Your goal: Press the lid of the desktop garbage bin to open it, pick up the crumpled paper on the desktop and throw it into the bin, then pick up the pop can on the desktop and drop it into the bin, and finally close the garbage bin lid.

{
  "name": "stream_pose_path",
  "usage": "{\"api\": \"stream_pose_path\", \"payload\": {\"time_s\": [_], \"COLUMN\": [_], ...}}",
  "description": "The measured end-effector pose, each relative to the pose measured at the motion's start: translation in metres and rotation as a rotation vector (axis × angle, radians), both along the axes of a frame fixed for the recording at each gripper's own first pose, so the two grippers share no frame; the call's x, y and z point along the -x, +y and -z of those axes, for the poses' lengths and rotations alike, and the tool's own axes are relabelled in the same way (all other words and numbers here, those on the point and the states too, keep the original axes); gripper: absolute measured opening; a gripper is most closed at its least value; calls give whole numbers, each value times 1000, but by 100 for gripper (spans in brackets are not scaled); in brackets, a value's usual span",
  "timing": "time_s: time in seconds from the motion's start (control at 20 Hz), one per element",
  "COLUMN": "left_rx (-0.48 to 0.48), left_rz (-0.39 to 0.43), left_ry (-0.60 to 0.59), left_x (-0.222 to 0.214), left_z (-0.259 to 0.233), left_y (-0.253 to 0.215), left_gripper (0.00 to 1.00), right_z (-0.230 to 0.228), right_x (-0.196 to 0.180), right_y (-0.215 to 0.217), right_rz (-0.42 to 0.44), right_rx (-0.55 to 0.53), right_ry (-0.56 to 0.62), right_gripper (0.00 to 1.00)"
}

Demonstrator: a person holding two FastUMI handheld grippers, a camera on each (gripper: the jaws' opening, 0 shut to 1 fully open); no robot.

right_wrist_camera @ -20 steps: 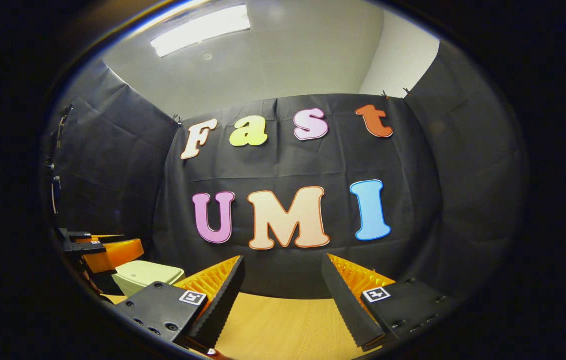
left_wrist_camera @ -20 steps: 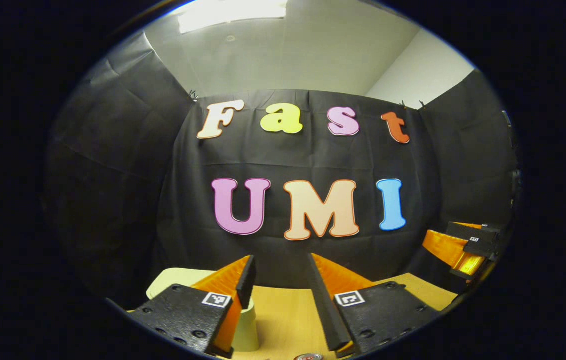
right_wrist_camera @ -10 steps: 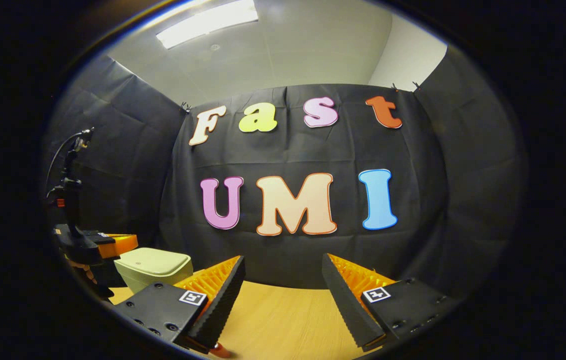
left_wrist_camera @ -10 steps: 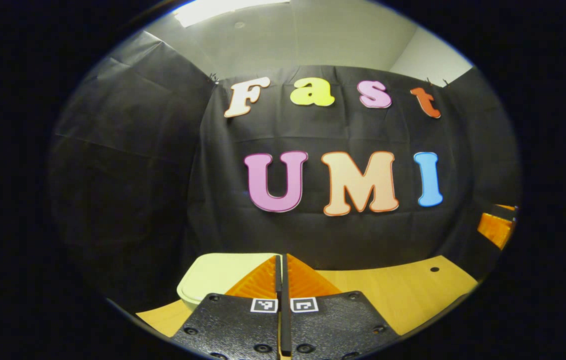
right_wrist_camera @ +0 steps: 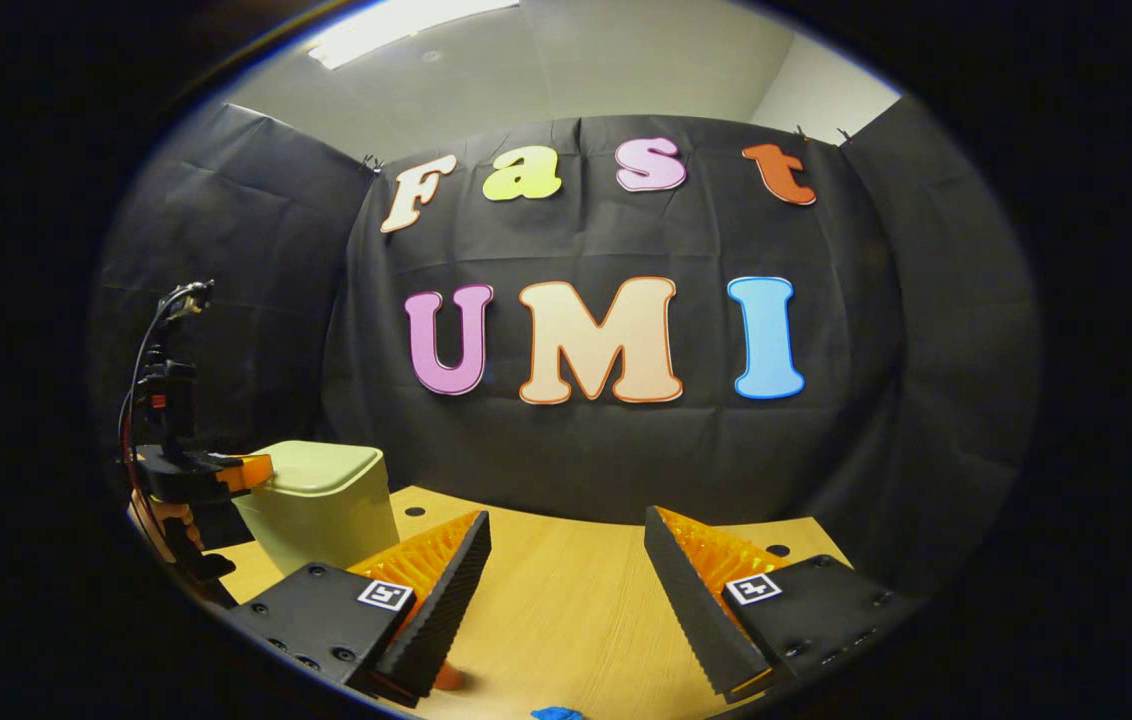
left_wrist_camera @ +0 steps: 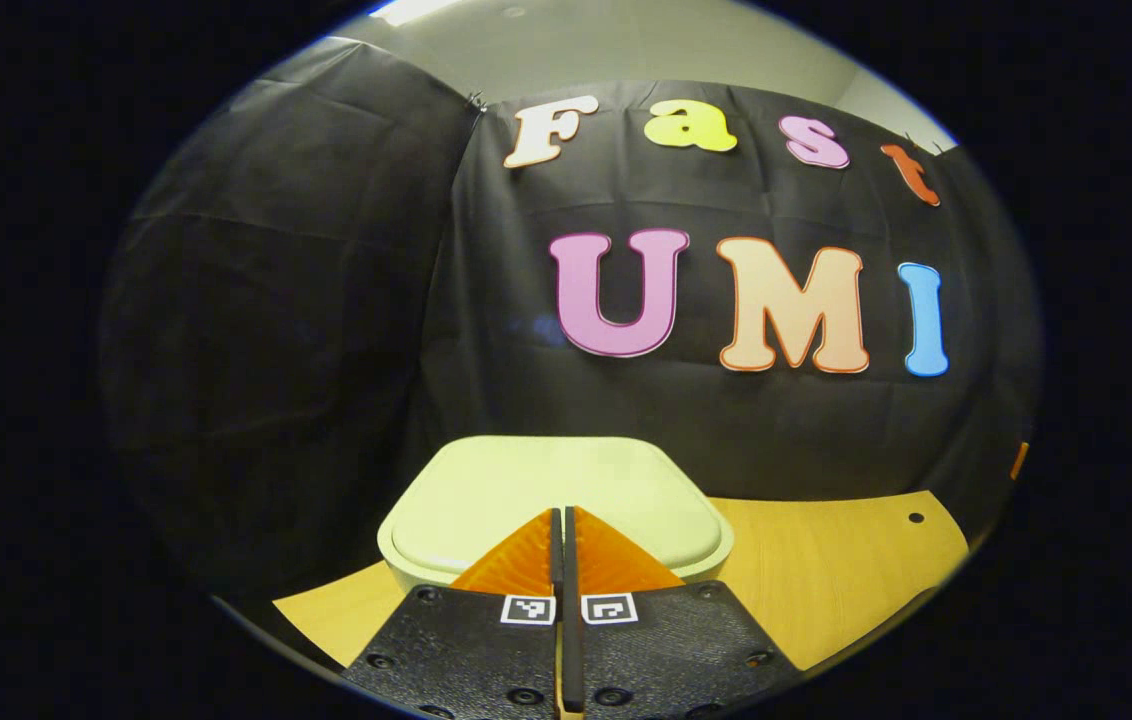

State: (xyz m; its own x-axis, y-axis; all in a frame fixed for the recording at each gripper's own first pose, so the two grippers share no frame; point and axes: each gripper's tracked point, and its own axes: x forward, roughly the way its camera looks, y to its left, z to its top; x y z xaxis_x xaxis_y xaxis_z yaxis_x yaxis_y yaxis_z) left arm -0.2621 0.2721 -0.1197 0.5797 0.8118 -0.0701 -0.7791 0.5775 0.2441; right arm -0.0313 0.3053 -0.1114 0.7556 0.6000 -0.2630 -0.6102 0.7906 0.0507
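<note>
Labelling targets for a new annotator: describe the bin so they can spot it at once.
Start at the wooden table in front of the black cloth wall. At its left end stands the bin, a pale yellow-green box with a rounded lid, shut. It is the one pale boxy thing there; the left gripper, shut, is at its lid.

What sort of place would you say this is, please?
Probably a recording booth for tabletop tasks: black cloth wall on three sides, a wooden desktop holding a closed garbage bin, a plain office ceiling above.
</note>
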Motion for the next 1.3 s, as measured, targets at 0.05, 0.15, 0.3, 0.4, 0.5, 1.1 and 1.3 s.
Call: {"api": "stream_pose_path", "payload": {"time_s": [0.05, 0.15, 0.3, 0.4, 0.5, 1.1, 1.3], "left_rx": [-24, -25, -47, -87, -101, -160, -173], "left_rz": [13, 26, 74, 98, 114, 297, 301], "left_ry": [-7, -8, 25, -2, -11, -93, -96], "left_x": [-4, -1, -5, -6, -9, -39, -37], "left_z": [-5, 3, 3, -6, -12, -60, -61], "left_y": [1, 1, 1, -2, -7, -69, -79], "left_gripper": [0, 0, 0, 0, 0, 89, 95], "right_z": [3, 9, 13, 23, 35, 138, 195], "right_x": [2, 2, 5, 6, 6, 10, 34], "right_y": [-1, 0, -1, 3, 2, -26, -40], "right_rz": [0, 1, 2, -11, -18, -39, -83], "right_rx": [9, 20, 13, 18, 47, 220, 301], "right_ry": [3, 8, 15, 31, 42, 143, 229], "right_gripper": [97, 95, 97, 97, 97, 98, 98]}}
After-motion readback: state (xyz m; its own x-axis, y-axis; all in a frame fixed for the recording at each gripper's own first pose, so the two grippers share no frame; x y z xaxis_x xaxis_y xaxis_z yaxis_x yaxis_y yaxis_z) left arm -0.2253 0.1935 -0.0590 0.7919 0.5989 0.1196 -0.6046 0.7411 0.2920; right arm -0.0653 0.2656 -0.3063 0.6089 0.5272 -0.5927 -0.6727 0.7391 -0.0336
